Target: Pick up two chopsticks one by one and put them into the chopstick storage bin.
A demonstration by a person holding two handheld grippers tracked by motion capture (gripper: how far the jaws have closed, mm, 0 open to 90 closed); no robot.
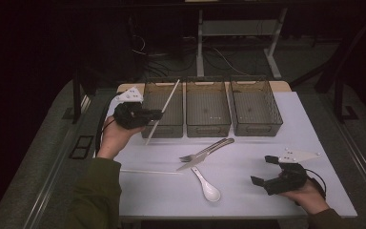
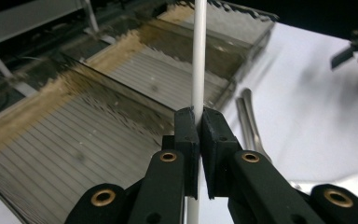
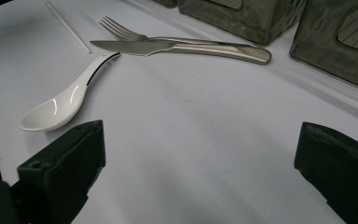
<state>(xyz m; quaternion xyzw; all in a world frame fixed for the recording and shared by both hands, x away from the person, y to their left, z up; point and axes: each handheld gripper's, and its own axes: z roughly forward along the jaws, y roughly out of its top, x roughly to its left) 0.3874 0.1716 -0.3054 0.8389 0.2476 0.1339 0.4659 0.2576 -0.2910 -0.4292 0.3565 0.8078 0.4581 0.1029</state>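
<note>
A thin white chopstick point(image 1: 163, 110) is pinched between the jaws of the left gripper point(image 1: 158, 114), left of centre in the high view. It slants from lower left to upper right, its upper end reaching over the leftmost of three grey bins point(image 1: 163, 109) lined up across the middle of the frame, its lower end hanging in front of that bin's near wall. In the left gripper view the chopstick point(image 2: 198, 56) runs straight up the centre of the frame, clamped near its middle between the two black jaws, with the bin's ribbed floor point(image 2: 74, 149) spread below and to the left.

To finish this step well, the stick likely needs tipping flatter and carrying further over the bin's open top, so that both ends clear the walls before the jaws part; released while steep, it could catch on the rim and tumble out.

A second chopstick point(image 1: 150, 171) lies flat on the white table point(image 1: 267, 143), lower left of centre. Just right of it, near the centre, a fork point(image 1: 205, 152) and knife point(image 1: 198, 160) lie side by side and touching, with a white ceramic spoon point(image 1: 207, 186) just below them.

The right gripper point(image 1: 265, 171) rests at the lower right, jaws spread wide and holding nothing. Its own view shows the spoon point(image 3: 65, 100) at left and the knife point(image 3: 177, 47) across the top.
</note>
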